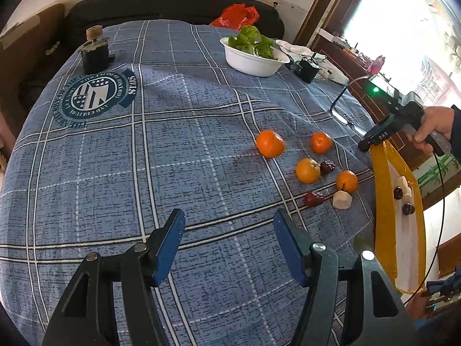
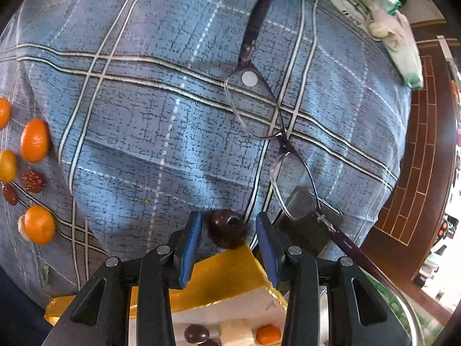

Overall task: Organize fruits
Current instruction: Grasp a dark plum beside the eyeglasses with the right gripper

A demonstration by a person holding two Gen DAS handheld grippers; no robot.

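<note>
left gripper [image 1: 229,248]: black linkage arms, silver pivot screws, blue pads | right gripper [image 2: 227,245]: same build, "DAS" lettering, green light, thin black cable | right hand [image 1: 432,128]: wore dark blue sleeve

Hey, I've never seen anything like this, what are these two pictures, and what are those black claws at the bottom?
No robot: a person holds a two-finger gripper in each hand, each with a camera looking along its fingers. One picture is from the left gripper, open and empty; the other from the right gripper, pads either side of a dark round fruit, seemingly not touching it. On the plaid cloth lie oranges, red dates, glasses, a bowl of greens and a yellow-rimmed tray.
</note>
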